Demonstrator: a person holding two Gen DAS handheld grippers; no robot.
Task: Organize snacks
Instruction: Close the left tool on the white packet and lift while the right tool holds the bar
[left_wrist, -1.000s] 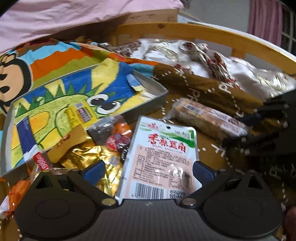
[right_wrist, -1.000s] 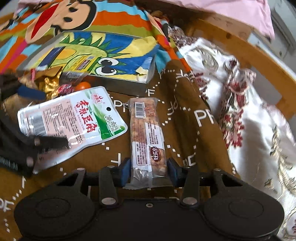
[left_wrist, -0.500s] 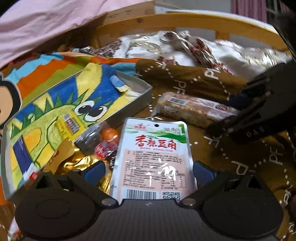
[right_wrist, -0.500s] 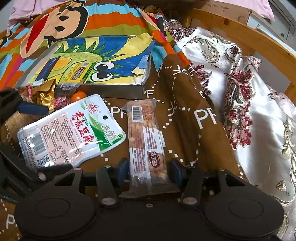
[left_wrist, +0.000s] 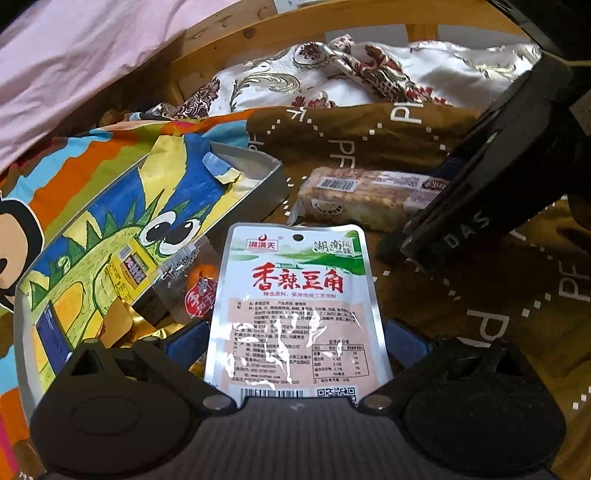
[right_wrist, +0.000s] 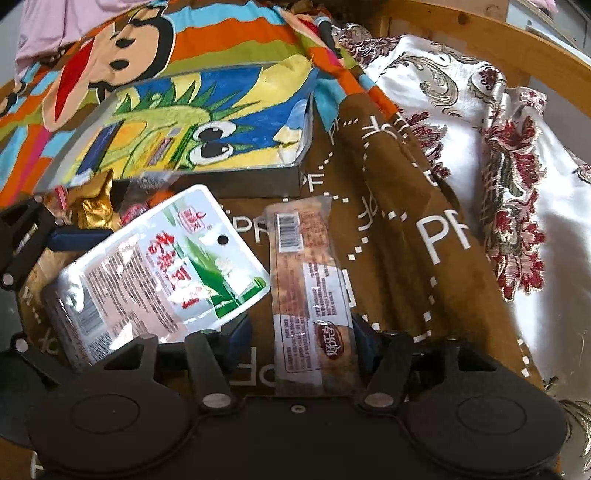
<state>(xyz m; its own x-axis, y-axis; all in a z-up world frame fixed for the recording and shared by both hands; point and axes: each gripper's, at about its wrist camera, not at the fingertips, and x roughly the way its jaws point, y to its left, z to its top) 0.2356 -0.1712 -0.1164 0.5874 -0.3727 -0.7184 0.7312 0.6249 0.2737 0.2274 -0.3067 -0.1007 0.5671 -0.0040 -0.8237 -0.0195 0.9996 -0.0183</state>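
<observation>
A white pouch (left_wrist: 295, 295) with red characters lies on the brown cloth between the fingers of my left gripper (left_wrist: 295, 343). Its side edges reach close to both blue pads, and the jaws stand wide. To its right lies a long cereal bar (right_wrist: 310, 280) in clear wrap, its near end between the fingers of my right gripper (right_wrist: 301, 334). Those jaws are opening, and brown cloth shows between the left pad and the bar. Behind both snacks stands a shallow metal tin (right_wrist: 251, 182) lined with a cartoon dinosaur print.
Small candies in gold and red wrappers (right_wrist: 96, 210) are heaped left of the pouch by the tin. A monkey-print cloth (right_wrist: 110, 55) lies behind, a floral satin cloth (right_wrist: 517, 166) to the right. A wooden rail (left_wrist: 295, 37) bounds the far side.
My right gripper's pads, pressed on the bar a second ago, have parted from it. My left gripper has rolled and shifted, and the pouch now sits straight between its fingers.
</observation>
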